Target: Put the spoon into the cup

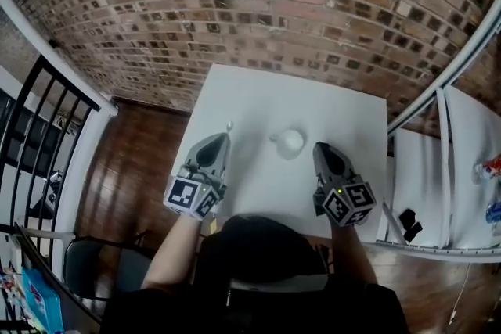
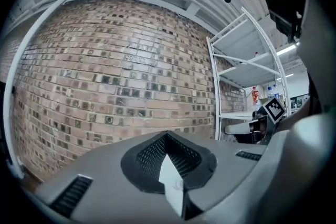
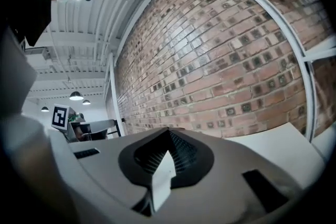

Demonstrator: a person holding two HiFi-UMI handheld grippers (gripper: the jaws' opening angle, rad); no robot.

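A small white cup [image 1: 290,141] stands near the middle of the white table [image 1: 258,98]. The bowl of a metal spoon [image 1: 229,125] lies on the table left of the cup; its handle is hidden under my left gripper. In the head view my left gripper [image 1: 224,138] hovers just behind the spoon's bowl, jaws together and empty. My right gripper [image 1: 319,147] sits just right of the cup, not touching it, jaws together too. The left gripper view shows the closed left gripper [image 2: 169,165] facing the brick wall. The right gripper view shows the same of the right gripper [image 3: 164,162]. Neither view shows spoon or cup.
A brick wall [image 1: 258,4] runs behind the table. A white shelf rack [image 1: 446,168] with small items stands to the right. A black railing [image 1: 47,113] and a chair [image 1: 94,270] are at the left. The table's near edge is at my body.
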